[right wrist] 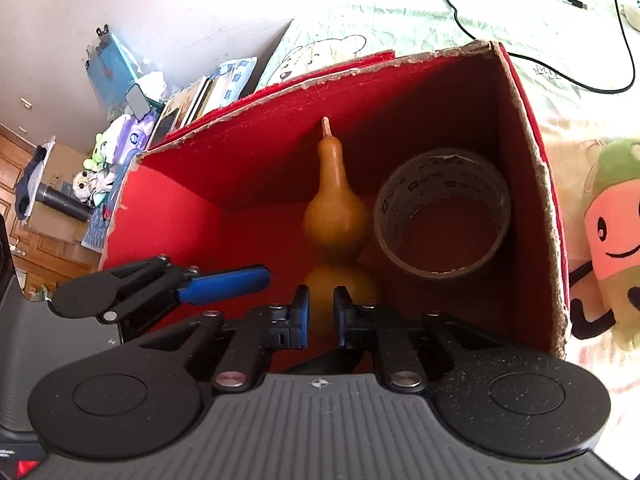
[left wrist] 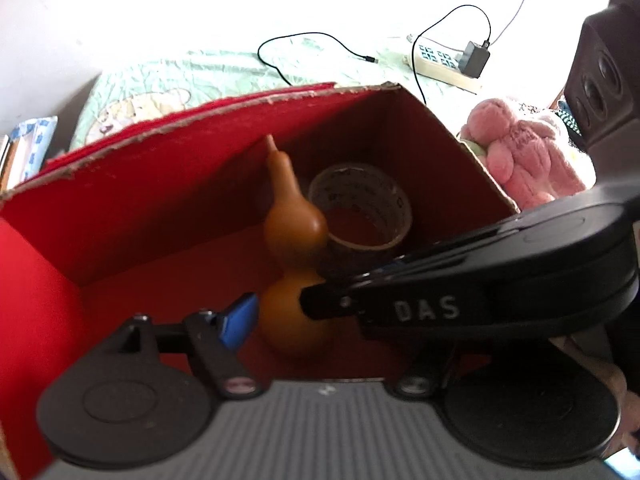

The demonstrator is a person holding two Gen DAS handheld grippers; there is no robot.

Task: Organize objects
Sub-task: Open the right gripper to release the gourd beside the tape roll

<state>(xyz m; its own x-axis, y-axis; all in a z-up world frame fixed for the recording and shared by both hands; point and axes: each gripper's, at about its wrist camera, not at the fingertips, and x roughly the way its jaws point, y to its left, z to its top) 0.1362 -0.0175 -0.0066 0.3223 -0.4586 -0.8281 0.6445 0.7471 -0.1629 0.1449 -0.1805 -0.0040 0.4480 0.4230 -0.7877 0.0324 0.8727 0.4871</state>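
Note:
An orange-brown gourd [right wrist: 336, 216] lies inside a red cardboard box [right wrist: 256, 168], stem toward the far wall, next to a roll of clear tape [right wrist: 442, 216]. My right gripper [right wrist: 321, 316] is above the gourd's lower bulb, jaws narrowly apart with the gourd showing between them; no grip is evident. My left gripper [left wrist: 276, 312] is open beside the same bulb [left wrist: 296, 320]; one blue pad [left wrist: 238, 320] shows, the other finger is hidden behind the right gripper's body [left wrist: 480, 280]. The tape also shows in the left wrist view [left wrist: 362, 208].
The box stands on a pale green bedspread [right wrist: 440, 20]. A smiling plush [right wrist: 612, 240] and a pink plush [left wrist: 520, 156] lie right of the box. A power strip with charger [left wrist: 452, 60] and black cable [left wrist: 304, 40] lie behind. Cluttered shelves [right wrist: 132, 112] stand at left.

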